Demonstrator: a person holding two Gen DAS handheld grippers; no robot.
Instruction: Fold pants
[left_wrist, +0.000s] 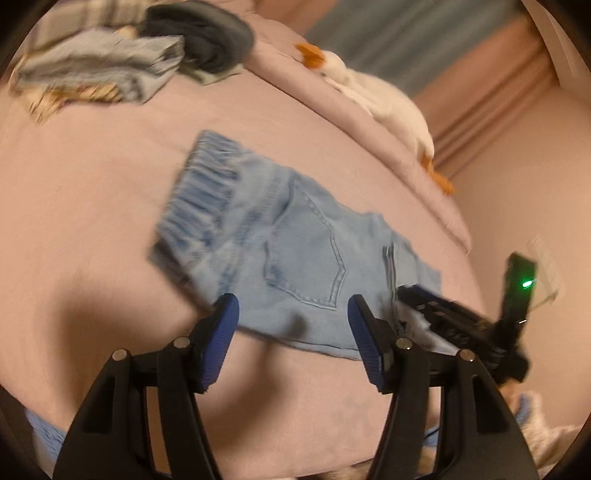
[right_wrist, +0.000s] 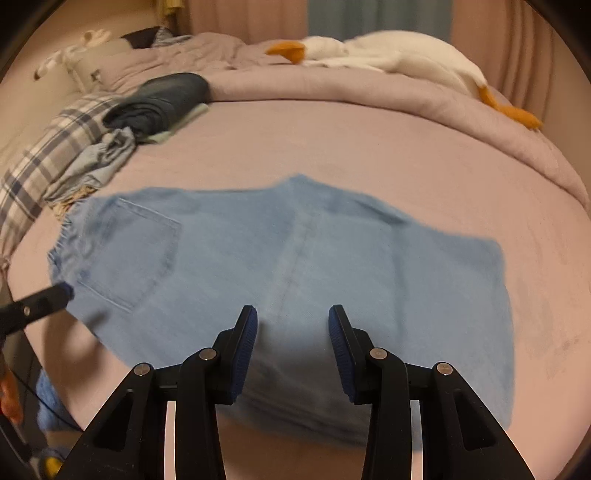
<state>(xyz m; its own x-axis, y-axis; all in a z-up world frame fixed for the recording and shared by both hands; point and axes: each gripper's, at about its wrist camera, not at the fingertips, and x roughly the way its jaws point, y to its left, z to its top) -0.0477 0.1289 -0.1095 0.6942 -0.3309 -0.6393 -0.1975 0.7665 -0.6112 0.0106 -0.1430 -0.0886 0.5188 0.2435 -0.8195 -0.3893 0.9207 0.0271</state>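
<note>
Two grippers: left gripper and right gripper, jaws spread, empty
Pants: folded flat on bed

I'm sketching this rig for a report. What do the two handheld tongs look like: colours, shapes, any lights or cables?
Both tongs, left and right, are built alike: black angular plastic arms with triangular cut-outs, round silver pivot pins, and two fingers lined with ribbed blue pads. Seen from the left camera, the right one carries an upright black module with a glowing green light. No sleeves or cables can be made out clearly.
</note>
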